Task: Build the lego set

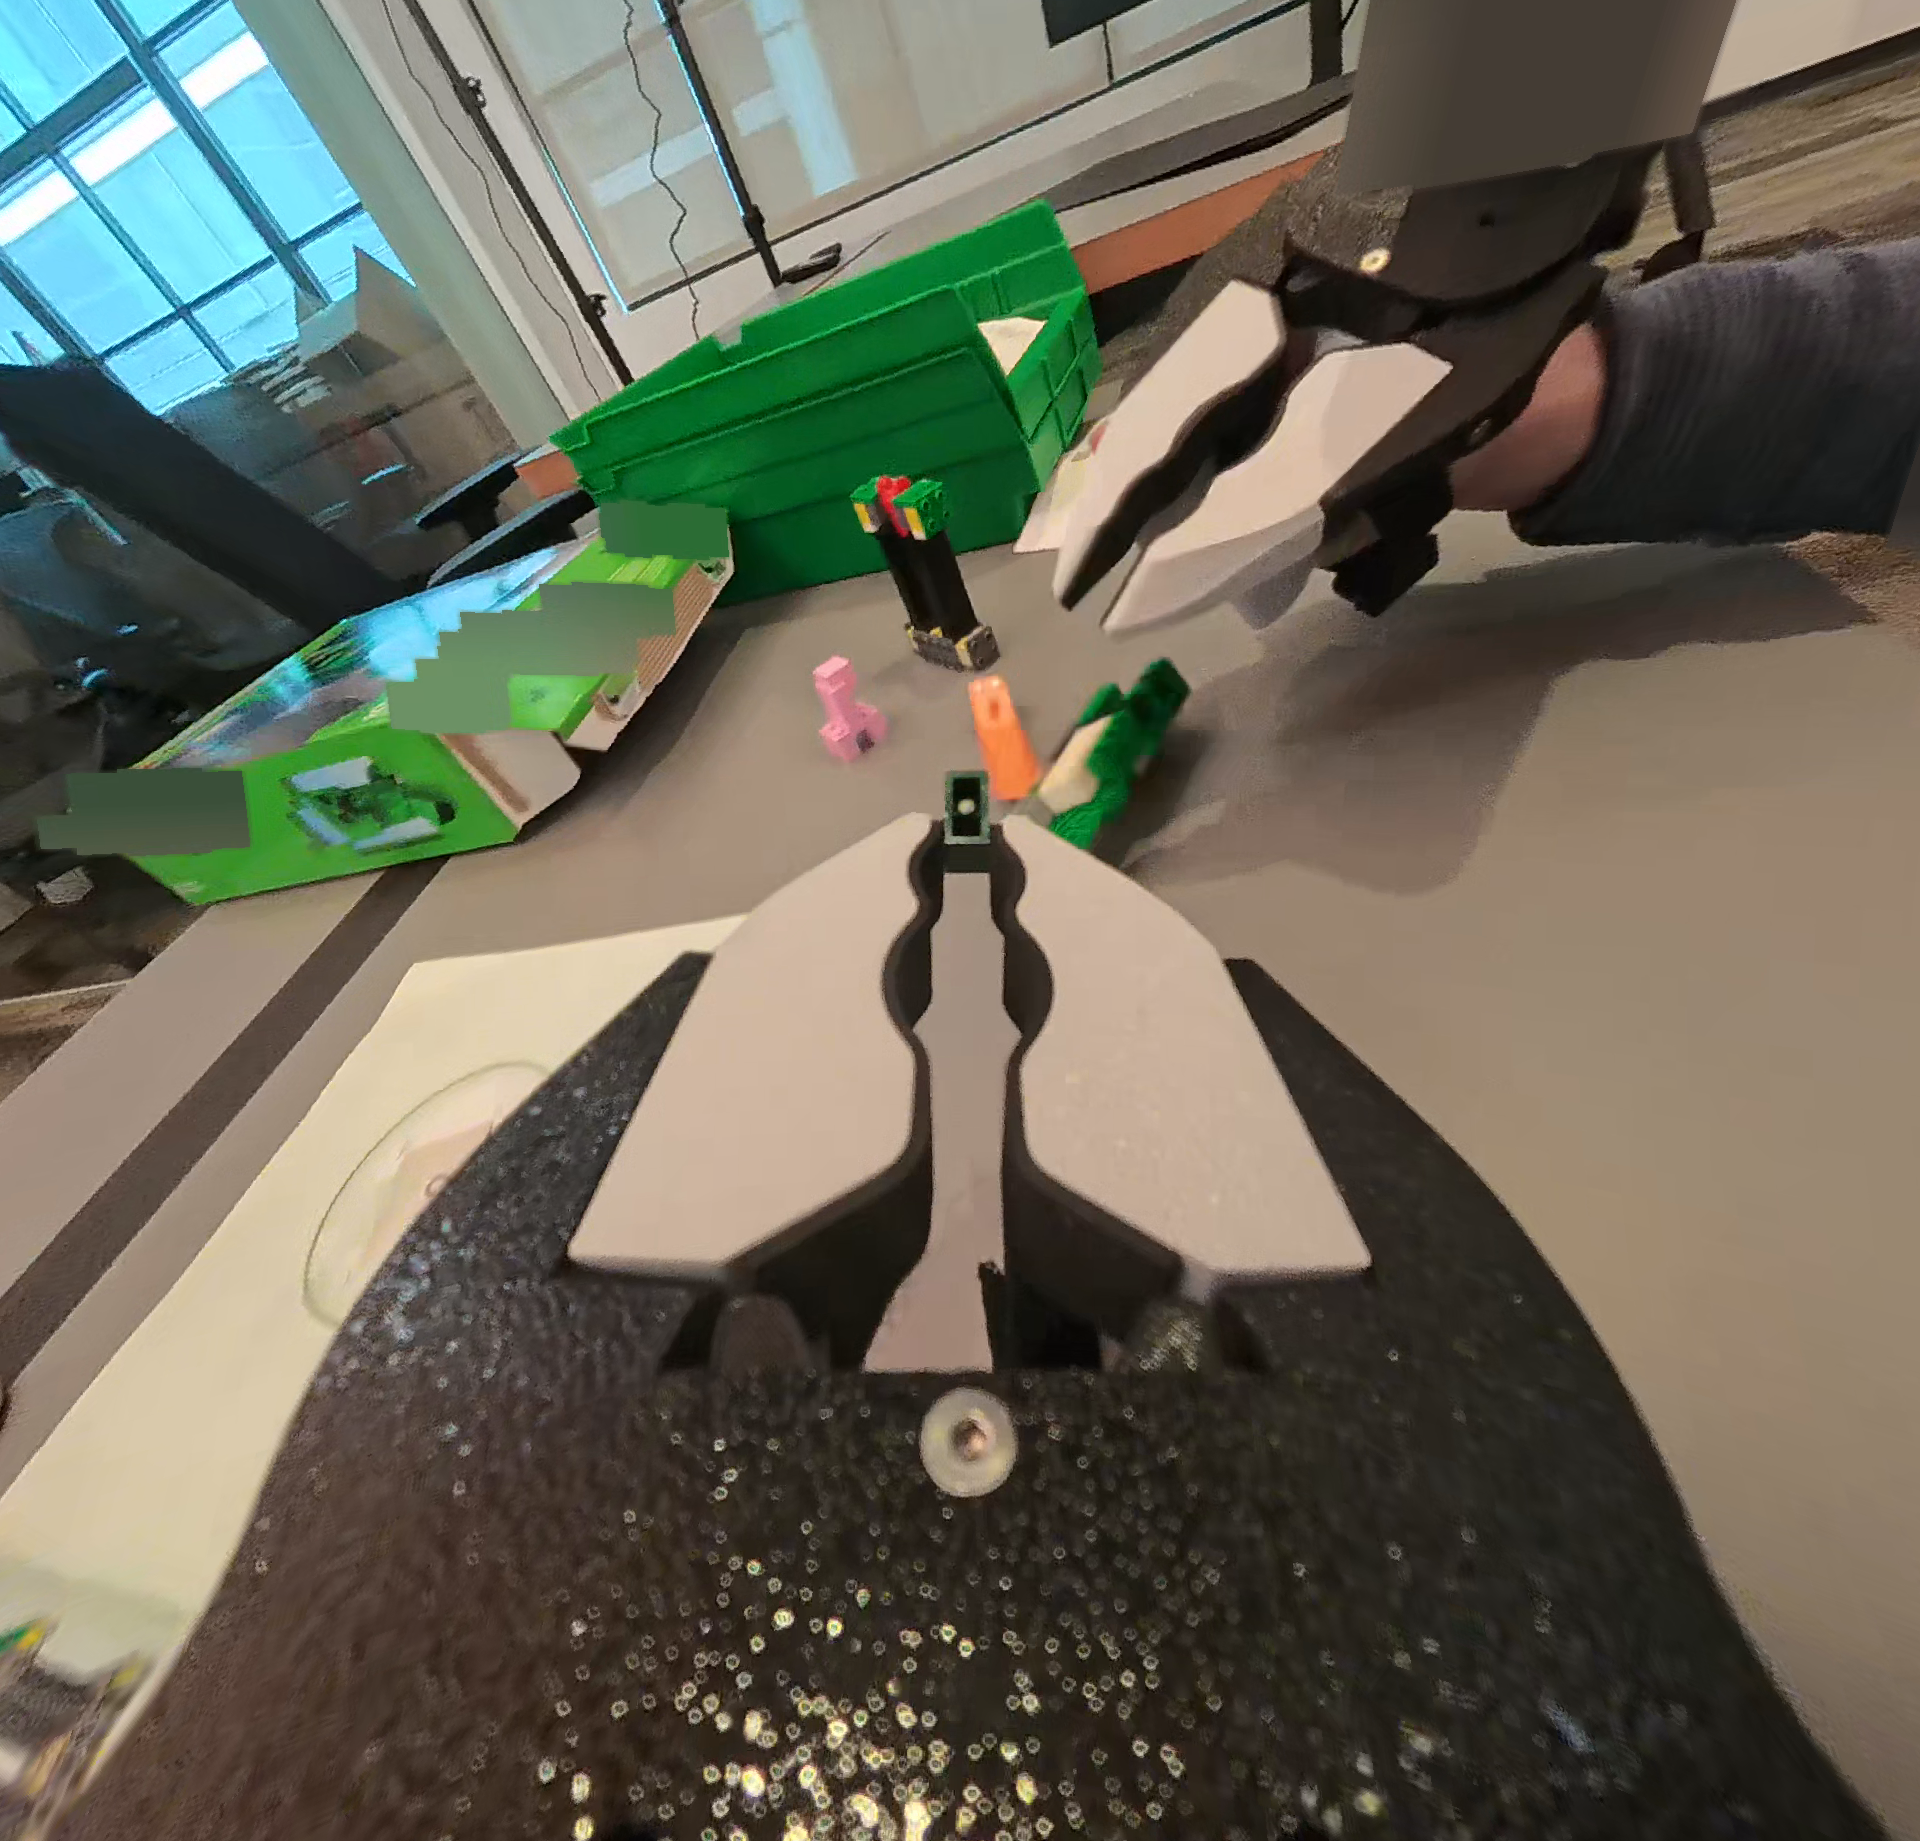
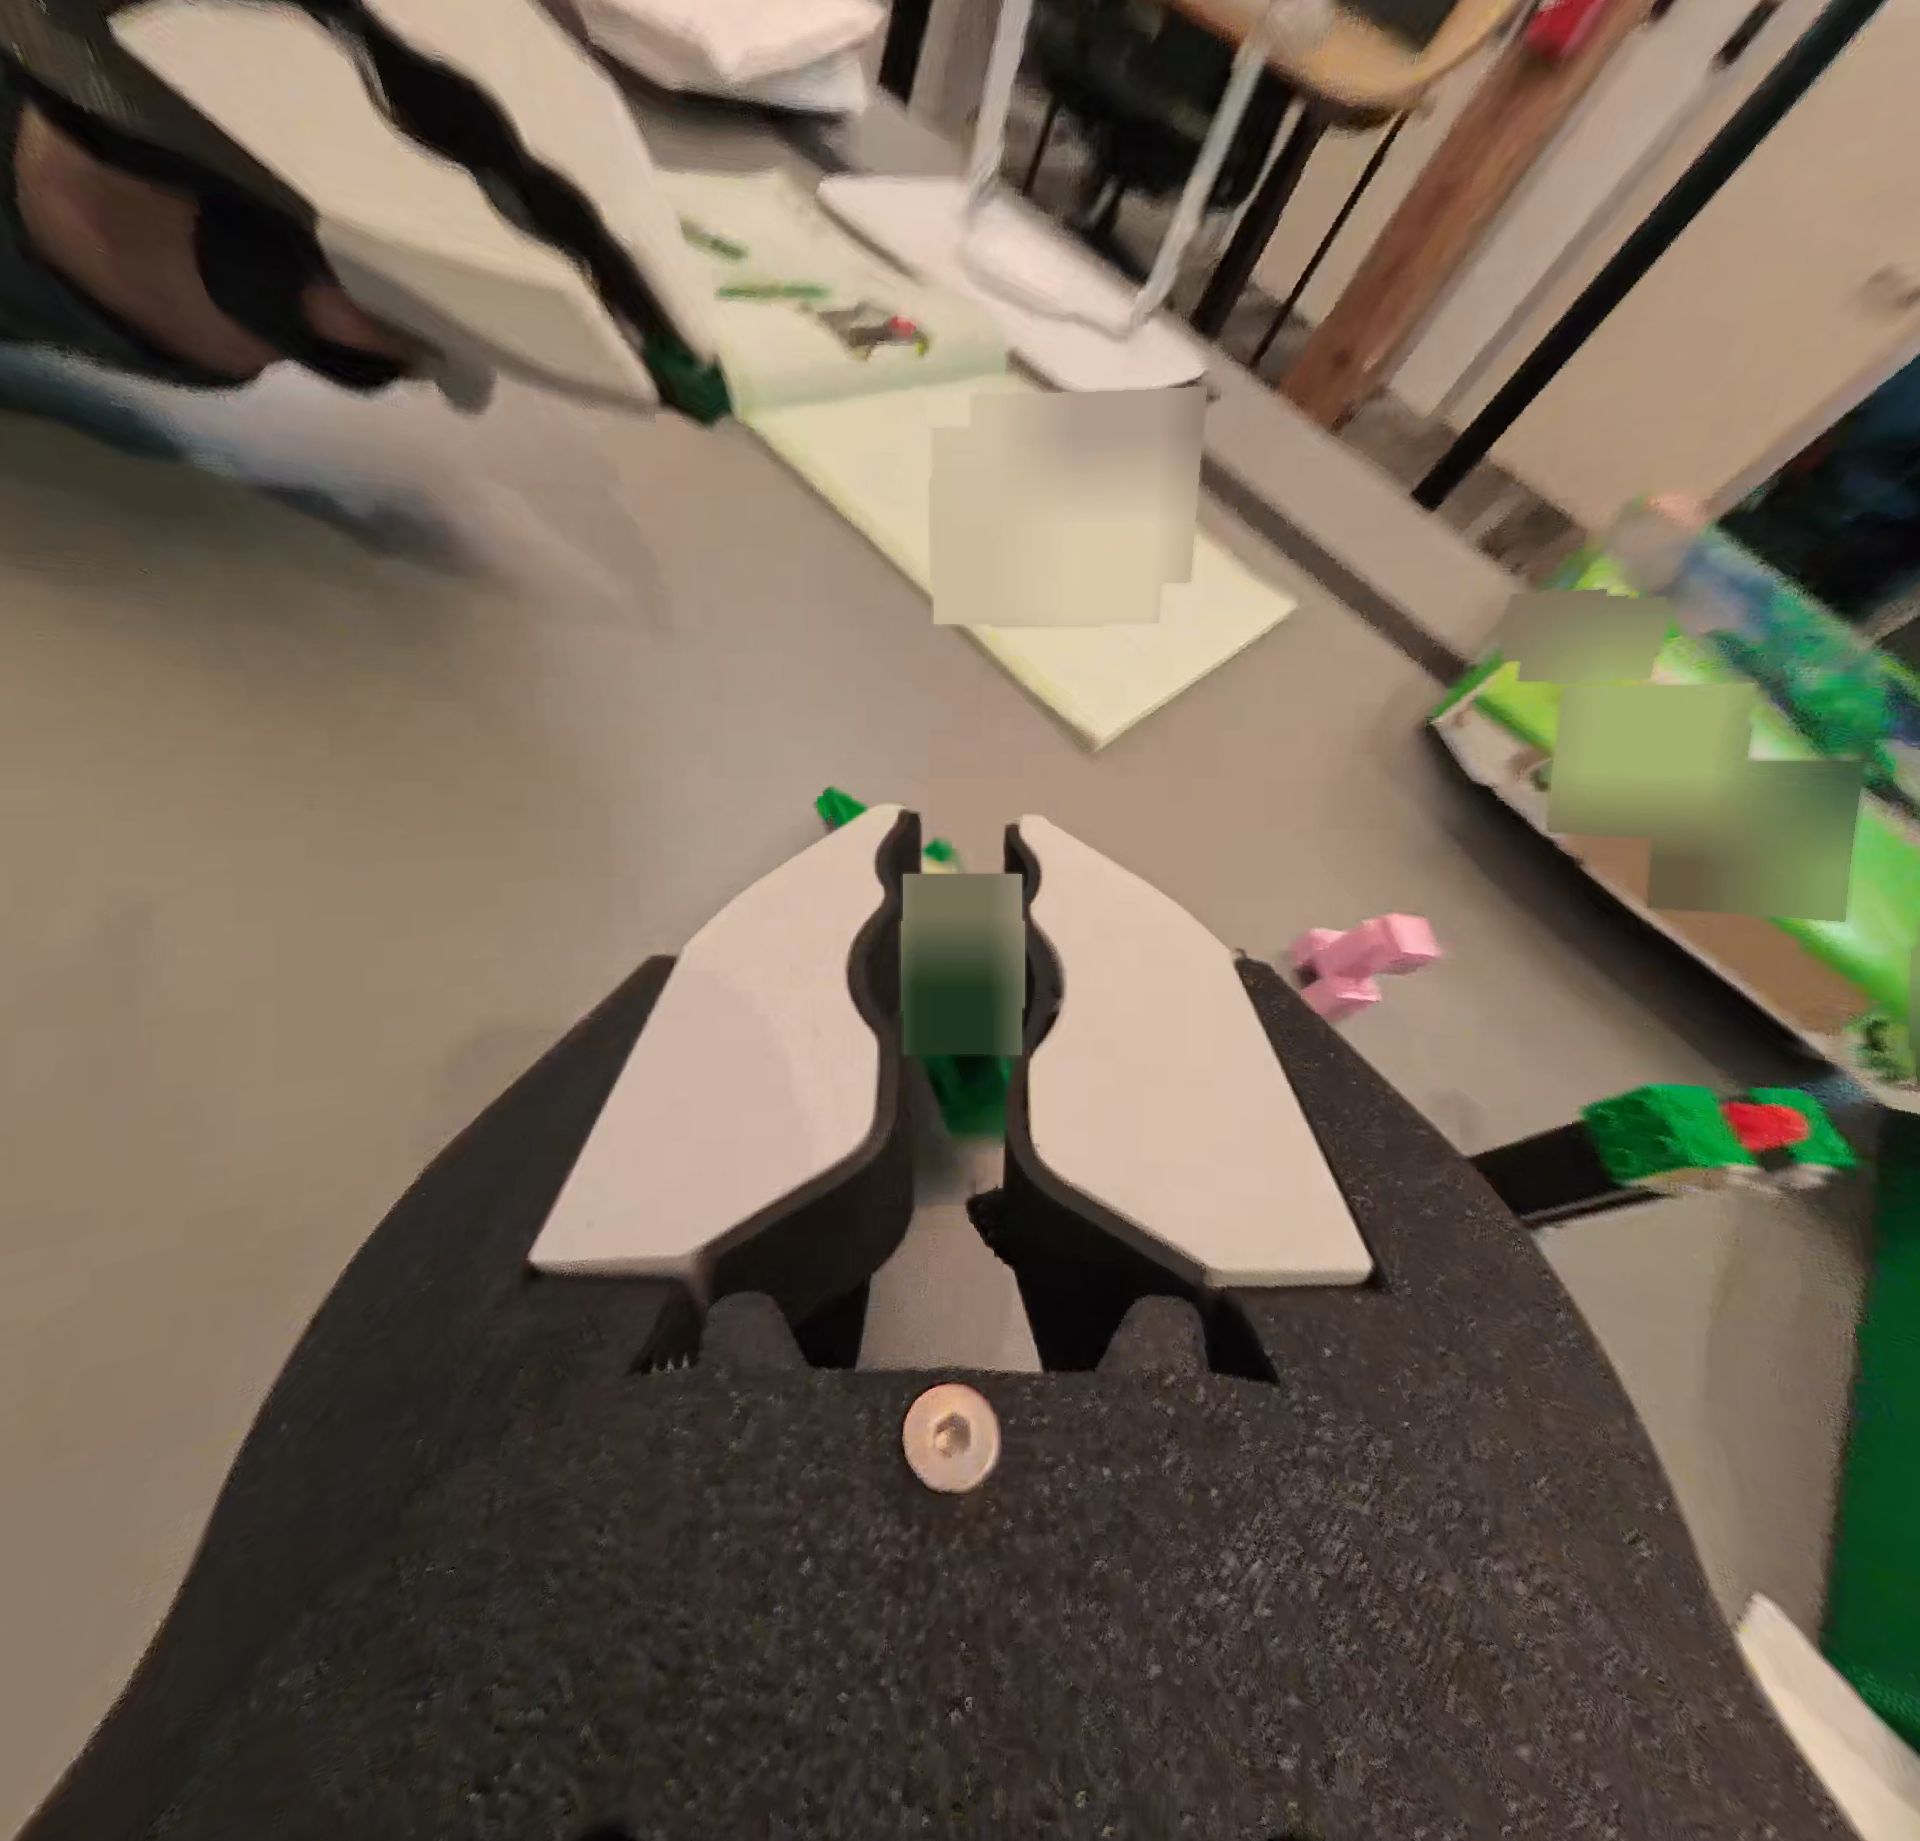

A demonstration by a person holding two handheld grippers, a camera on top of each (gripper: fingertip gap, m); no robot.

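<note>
A grey counter [image 1: 1558, 960] fills most of both views. In the left wrist view, a green plastic bin [image 1: 831, 420] sits at upper centre of the frame, with the green lego box [image 1: 343, 783] lying on its side at left centre and a white instruction booklet [image 1: 364, 1168] at lower left, partly under the gripper body.

The left gripper [image 1: 968, 835] reaches up from the bottom of its own view, its jaws pinching a small dark green brick [image 1: 966, 804] at their very tips. The right gripper [image 1: 1101, 602] hangs in the upper right of that frame above the counter, held by a hand [image 1: 1538, 430] in a dark sleeve; its jaws stand slightly spread with nothing visible between them.

In the right wrist view the right gripper's jaws are likewise parted. Between them lies a mosaic patch, with parts of the green lego assembly [image 2: 971, 1100] showing on the counter beneath.

At centre of the left wrist view a black lego tower [image 1: 935, 586] stands upright, topped with green and red bricks. Just in front of it are a small pink lego figure [image 1: 847, 711] and an orange piece [image 1: 1000, 737], the latter just beside the green lego assembly [image 1: 1117, 742] at right of centre.
</note>
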